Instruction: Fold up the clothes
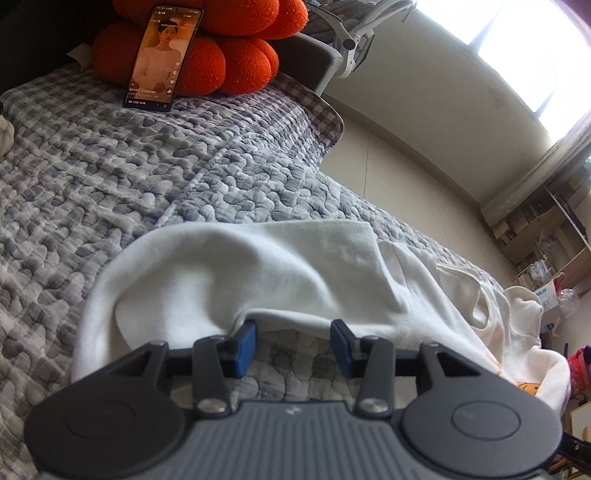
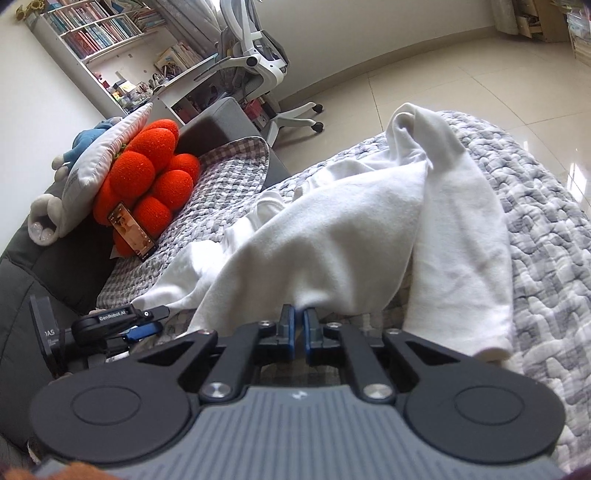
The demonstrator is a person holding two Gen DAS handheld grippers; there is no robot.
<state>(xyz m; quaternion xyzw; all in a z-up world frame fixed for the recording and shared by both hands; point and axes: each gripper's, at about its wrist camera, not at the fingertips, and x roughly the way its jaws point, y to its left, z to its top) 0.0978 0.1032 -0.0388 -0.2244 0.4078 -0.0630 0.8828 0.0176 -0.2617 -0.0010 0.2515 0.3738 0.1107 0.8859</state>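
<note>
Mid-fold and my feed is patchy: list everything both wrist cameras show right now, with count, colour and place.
garment: one, white, bunched on the quilt.
quilt: one, grey-white check, covering the bed.
cushion: one, orange, lumpy, at the far end of the bed.
phone: one, screen lit, leaning on the cushion.
pillow: one, white, behind the cushion.
office chair: one, white-grey, on the floor by the desk.
bookshelf: one, white, against the wall.
left tool: open, at the garment's edge.
right tool: shut on the garment.
</note>
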